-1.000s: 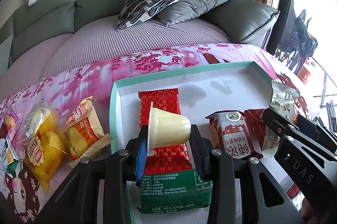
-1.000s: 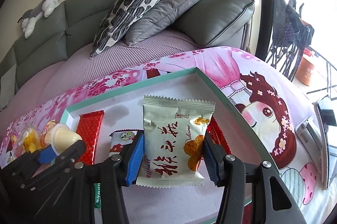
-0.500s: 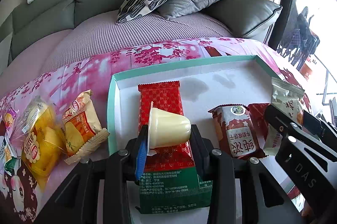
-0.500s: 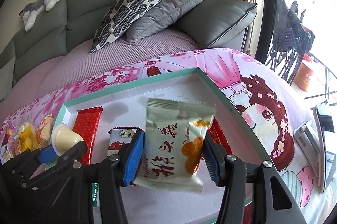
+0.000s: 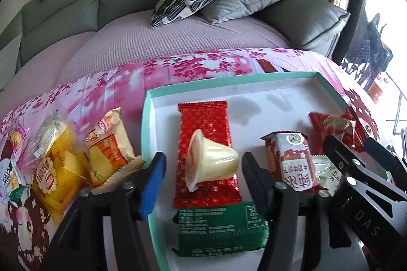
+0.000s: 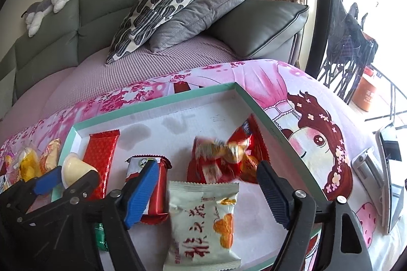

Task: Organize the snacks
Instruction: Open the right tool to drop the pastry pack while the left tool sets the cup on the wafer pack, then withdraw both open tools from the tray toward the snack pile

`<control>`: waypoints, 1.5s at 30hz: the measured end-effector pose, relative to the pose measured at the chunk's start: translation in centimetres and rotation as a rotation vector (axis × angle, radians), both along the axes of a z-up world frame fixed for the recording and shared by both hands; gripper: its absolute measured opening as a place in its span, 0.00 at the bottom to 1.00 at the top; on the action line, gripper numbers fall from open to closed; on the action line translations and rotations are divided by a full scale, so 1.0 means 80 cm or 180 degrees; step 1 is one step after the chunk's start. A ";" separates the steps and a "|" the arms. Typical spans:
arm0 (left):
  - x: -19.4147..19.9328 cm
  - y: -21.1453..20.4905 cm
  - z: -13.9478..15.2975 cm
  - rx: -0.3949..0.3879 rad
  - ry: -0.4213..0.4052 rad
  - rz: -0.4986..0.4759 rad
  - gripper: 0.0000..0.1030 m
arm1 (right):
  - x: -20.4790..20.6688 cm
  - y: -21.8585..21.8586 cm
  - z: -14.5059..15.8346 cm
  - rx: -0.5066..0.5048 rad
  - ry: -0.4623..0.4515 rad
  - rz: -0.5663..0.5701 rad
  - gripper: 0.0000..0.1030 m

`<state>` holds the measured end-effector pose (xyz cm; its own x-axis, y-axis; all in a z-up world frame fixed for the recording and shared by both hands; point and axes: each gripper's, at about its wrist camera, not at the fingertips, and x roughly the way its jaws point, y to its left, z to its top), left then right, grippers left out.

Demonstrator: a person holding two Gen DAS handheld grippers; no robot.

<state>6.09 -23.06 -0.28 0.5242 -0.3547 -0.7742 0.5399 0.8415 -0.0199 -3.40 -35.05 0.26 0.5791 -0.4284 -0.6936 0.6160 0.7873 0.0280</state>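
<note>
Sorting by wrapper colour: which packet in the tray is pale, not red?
The white packet with red characters and an orange picture, lying between the opening right gripper jaws; the others are red.

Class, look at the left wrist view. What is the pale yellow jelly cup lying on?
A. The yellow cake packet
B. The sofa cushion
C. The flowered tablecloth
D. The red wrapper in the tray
D: the jelly cup lies on its side on the red wrapper inside the tray, between the open jaws of the left gripper, touching neither.

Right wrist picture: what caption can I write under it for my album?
Right gripper opening over a white snack packet dropped in the teal tray.
</note>
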 end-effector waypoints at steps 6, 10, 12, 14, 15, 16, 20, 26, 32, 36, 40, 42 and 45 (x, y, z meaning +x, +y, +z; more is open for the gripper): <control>-0.001 0.006 0.012 0.0047 -0.0050 0.0081 0.69 | -0.001 -0.003 0.000 -0.0013 -0.0006 -0.0039 0.88; -0.002 0.009 0.021 0.0112 -0.0086 0.0143 0.77 | -0.006 -0.007 0.003 0.0002 -0.0052 -0.0117 0.99; -0.002 0.011 0.025 0.0131 -0.0085 0.0172 0.85 | -0.008 -0.010 0.003 0.0023 -0.0077 -0.0161 1.00; -0.004 0.015 0.029 0.0165 -0.0102 0.0229 0.92 | -0.010 -0.014 0.003 0.0070 -0.0103 -0.0181 1.00; -0.005 0.016 0.033 0.0182 -0.0141 0.0256 0.93 | -0.011 -0.014 0.002 0.0088 -0.0112 -0.0178 1.00; -0.007 0.016 0.036 0.0181 -0.0170 0.0252 0.93 | -0.011 -0.014 0.002 0.0106 -0.0126 -0.0165 1.00; -0.012 0.016 0.044 0.0187 -0.0241 0.0235 0.97 | -0.011 -0.012 0.003 0.0104 -0.0147 -0.0144 1.00; -0.018 0.017 0.054 0.0135 -0.0263 0.0170 0.98 | -0.017 -0.015 0.008 0.0166 -0.0227 -0.0163 1.00; -0.024 0.023 0.070 0.0077 -0.0340 0.0172 0.98 | -0.024 -0.013 0.020 0.0137 -0.0326 -0.0181 1.00; -0.020 0.035 0.074 0.0070 -0.0352 0.0271 0.98 | -0.029 -0.016 0.026 0.0146 -0.0388 -0.0221 1.00; -0.009 0.053 0.074 0.0077 -0.0341 0.0430 0.98 | -0.028 -0.016 0.024 0.0178 -0.0365 -0.0210 1.00; -0.003 0.068 0.076 0.0053 -0.0338 0.0555 0.98 | -0.026 -0.014 0.023 0.0183 -0.0354 -0.0179 1.00; 0.005 0.087 0.076 0.0054 -0.0330 0.0695 0.98 | -0.022 -0.005 0.025 0.0191 -0.0374 -0.0114 1.00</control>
